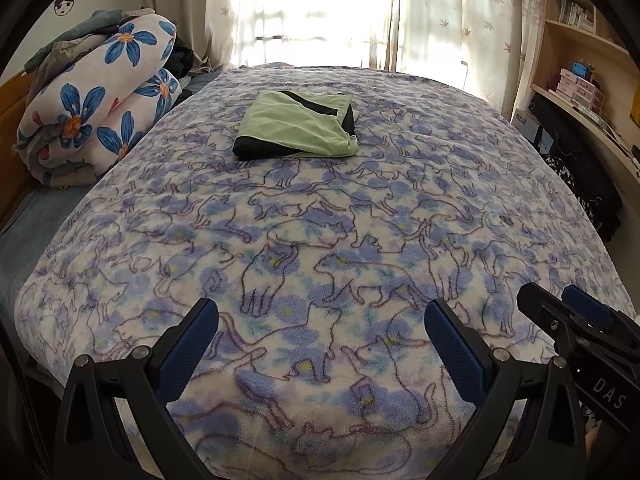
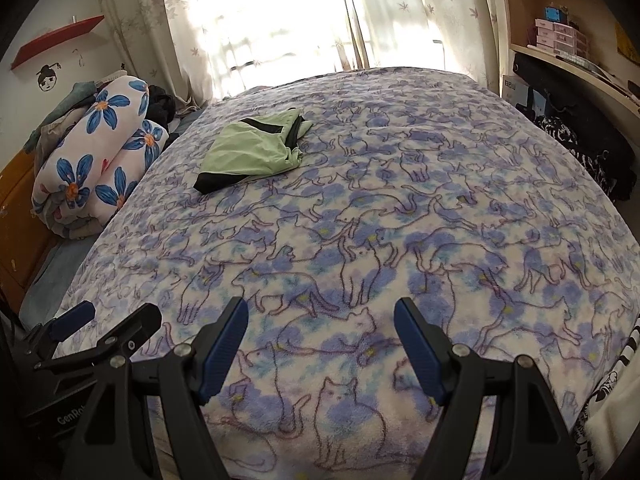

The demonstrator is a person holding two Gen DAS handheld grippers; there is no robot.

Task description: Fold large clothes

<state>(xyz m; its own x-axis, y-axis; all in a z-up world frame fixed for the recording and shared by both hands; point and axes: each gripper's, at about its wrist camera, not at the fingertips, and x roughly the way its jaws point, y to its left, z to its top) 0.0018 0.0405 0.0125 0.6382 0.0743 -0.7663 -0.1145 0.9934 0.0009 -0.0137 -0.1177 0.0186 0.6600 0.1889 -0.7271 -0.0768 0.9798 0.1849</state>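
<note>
While both my grippers hang over the near edge of the bed (image 1: 540, 184), its cat-print blanket (image 1: 320, 240) in blue and white fills most of what I see, spread flat from my side to the far end by the window. Behind that far end the pale leaf-print curtains (image 1: 440, 12) glow with daylight. Along the wall on my right run the wooden shelves (image 1: 576, 40), with small pink boxes (image 2: 560, 36) on one of them. On my left a rolled quilt with big blue flowers (image 1: 100, 96) lies beside the blanket, with grey and dark clothes heaped on and behind it.

Far up the blanket, well apart from both grippers, lies the folded garment (image 1: 298, 126), light green with black panels and a black stripe across its top. It sits toward the far left of the bed, nearer the flowered quilt than the shelves, folded into a rough square, with a black corner sticking out at its near left.

My left gripper (image 1: 320, 332) has its blue-padded fingers spread wide, with nothing but blanket showing between them. My right gripper (image 2: 320, 332) is spread too, and nothing sits between its pads (image 2: 420, 356). The two grippers hover side by side, each visible at the edge of the other's view, neither touching the garment
</note>
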